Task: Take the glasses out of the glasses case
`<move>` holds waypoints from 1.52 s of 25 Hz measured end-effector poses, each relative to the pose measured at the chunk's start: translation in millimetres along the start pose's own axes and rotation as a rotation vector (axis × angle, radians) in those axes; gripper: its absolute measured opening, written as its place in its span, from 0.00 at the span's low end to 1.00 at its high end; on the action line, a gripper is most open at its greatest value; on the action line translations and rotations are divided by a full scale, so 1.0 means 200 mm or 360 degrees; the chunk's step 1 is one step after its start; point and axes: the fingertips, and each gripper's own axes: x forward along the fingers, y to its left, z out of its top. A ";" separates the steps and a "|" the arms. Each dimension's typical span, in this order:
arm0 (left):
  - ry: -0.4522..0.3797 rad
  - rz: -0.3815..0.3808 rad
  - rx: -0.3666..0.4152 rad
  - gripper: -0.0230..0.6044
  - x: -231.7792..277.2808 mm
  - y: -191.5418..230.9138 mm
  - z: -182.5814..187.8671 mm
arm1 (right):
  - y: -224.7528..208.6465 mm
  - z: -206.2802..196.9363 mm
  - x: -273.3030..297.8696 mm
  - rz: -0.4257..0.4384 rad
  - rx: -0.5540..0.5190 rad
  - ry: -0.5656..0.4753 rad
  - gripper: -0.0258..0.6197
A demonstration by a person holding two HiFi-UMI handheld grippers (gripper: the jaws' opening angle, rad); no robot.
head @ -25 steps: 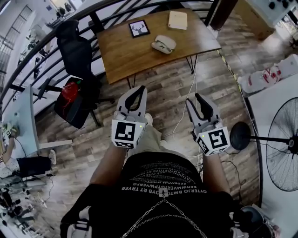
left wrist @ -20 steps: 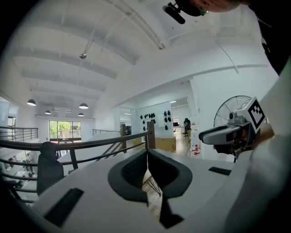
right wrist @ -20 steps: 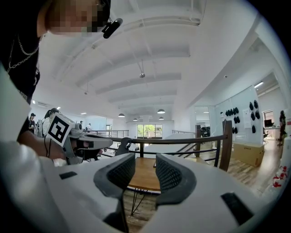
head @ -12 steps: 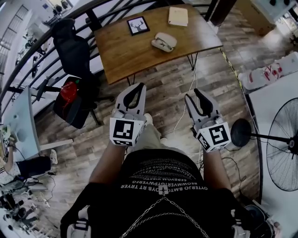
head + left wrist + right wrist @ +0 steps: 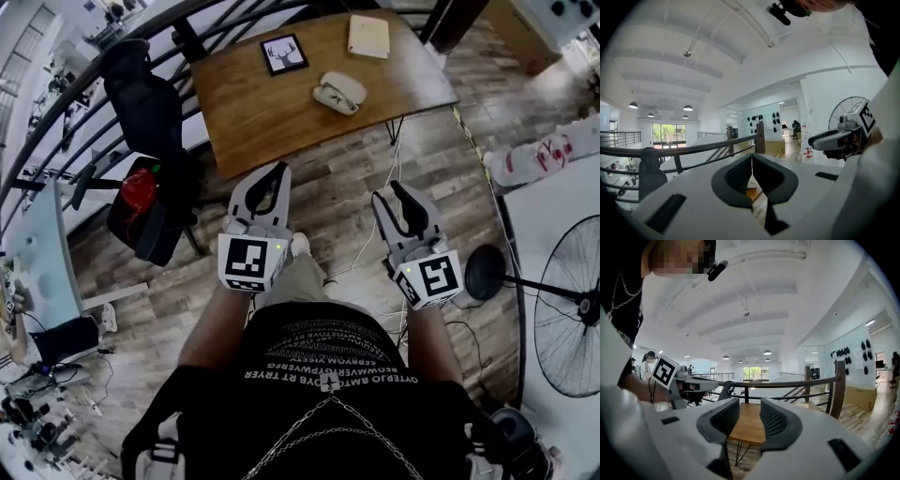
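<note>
The case (image 5: 338,92) lay on the bench (image 5: 253,103), well away from both claws. It looked light and hard. The glasses inside were too small to see well, but they would likely be thin and easy to break, so the middle of the frame seemed the best place to hold. The left claw (image 5: 751,157) was shut with nothing in it. The right claw (image 5: 749,408) was open a little and held nothing

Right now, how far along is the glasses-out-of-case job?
Done: nothing that shows. The pale oval glasses case lies on the brown wooden table, with the glasses apparently inside it.
In hand: nothing. The left gripper is shut and empty, and the right gripper is open and empty. Both are held short of the table.
Left: reach the case and lift the glasses out.
</note>
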 end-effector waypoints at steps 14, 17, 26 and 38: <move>0.0014 -0.0027 0.0056 0.08 0.26 0.23 -0.01 | -0.13 0.01 0.34 -0.0025 0.0017 0.0014 0.24; 0.0016 -0.0038 0.0055 0.08 0.32 0.26 0.00 | -0.18 0.02 0.40 -0.0036 0.0022 0.0015 0.24; -0.0014 -0.0105 0.0045 0.08 0.47 0.36 0.06 | -0.23 0.10 0.57 -0.0046 0.0025 0.0009 0.24; -0.0063 -0.0194 0.0076 0.08 0.60 0.47 0.16 | -0.34 0.24 0.66 -0.0173 0.0019 -0.0050 0.24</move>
